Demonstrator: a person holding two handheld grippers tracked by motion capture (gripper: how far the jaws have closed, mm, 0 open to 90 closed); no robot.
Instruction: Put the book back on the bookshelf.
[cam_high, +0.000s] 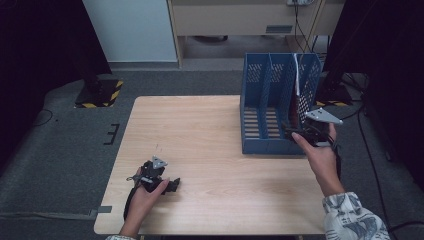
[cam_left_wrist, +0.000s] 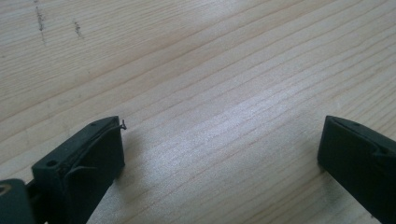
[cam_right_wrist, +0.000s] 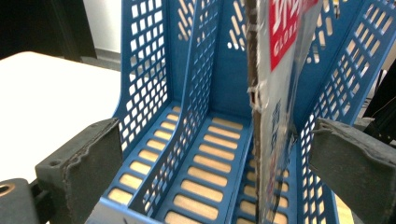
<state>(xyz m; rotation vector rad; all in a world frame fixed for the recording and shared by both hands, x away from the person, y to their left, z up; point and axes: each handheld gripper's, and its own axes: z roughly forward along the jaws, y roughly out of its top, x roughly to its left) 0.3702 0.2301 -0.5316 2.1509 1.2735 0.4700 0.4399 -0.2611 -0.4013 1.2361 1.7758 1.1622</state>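
Over on the left, the left gripper (cam_high: 172, 186) lies low on the wooden table (cam_high: 200, 135), near its front edge, with the person's left hand (cam_high: 145, 197) wrapped around its body and the small grey three-cornered plate (cam_high: 159, 163) on top. In the left gripper view its two black jaws stand wide apart with bare wood grain between them, so that claw is released and holds nothing; a couple of faint dark scuffs (cam_left_wrist: 42, 21) mark the board farther off. The middle of the table lies between the two hands, which are well apart. Toward the right rear stands a blue perforated file rack (cam_high: 265, 105) with three upright compartments and a slatted floor that lets the wood show through. A thin magazine in a clear plastic sleeve (cam_high: 296, 95), with a red label (cam_right_wrist: 285, 23) near its top, stands upright on edge in the rightmost compartment. The right gripper (cam_high: 295, 134) is held by the right hand (cam_high: 320, 155) at the open front of that compartment, its own grey plate on top. In the right gripper view its jaws are spread wide, one on each side of the magazine, neither one touching it, so this claw is released too. A patterned sleeve (cam_high: 352, 217) covers the right forearm at the bottom right.
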